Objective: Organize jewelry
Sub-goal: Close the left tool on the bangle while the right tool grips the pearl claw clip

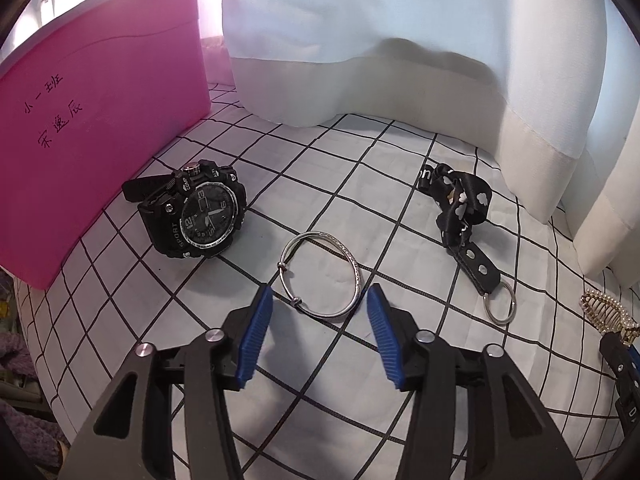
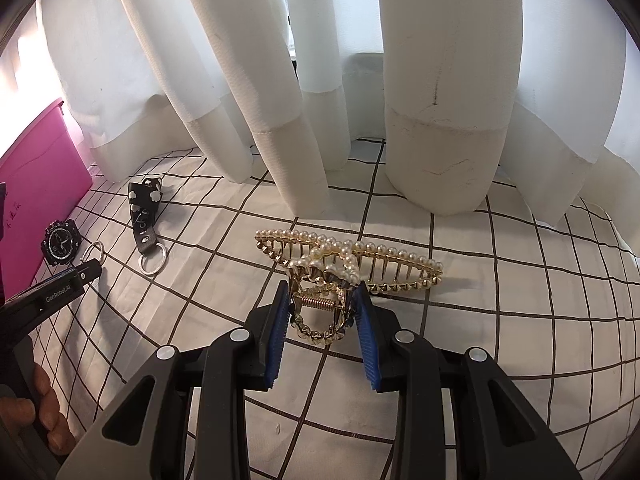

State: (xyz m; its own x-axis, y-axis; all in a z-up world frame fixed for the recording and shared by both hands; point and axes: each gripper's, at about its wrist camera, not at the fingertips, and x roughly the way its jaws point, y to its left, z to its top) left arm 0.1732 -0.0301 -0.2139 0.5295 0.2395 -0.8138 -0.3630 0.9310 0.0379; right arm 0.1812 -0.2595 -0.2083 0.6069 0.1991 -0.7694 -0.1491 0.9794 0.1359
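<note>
A silver bangle (image 1: 352, 265) lies flat on the checked cloth (image 1: 360, 184). My left gripper (image 1: 320, 296) stands open just in front of it, with the bangle's near rim between the blue fingertips and neither pad touching it. A black sport watch (image 1: 200, 212) lies to the left, and a black strap keychain (image 1: 460, 208) with a metal ring to the right. In the right wrist view my right gripper (image 2: 322, 296) is shut on the hinge end of a gold hair claw with pearls (image 2: 384, 256), whose teeth rest on the cloth.
A pink plastic box (image 1: 100, 100) with handwriting stands at the left beside the watch. White curtains (image 2: 440, 120) hang down onto the cloth along the far side. A person's hand (image 2: 44, 408) holds the left gripper's handle.
</note>
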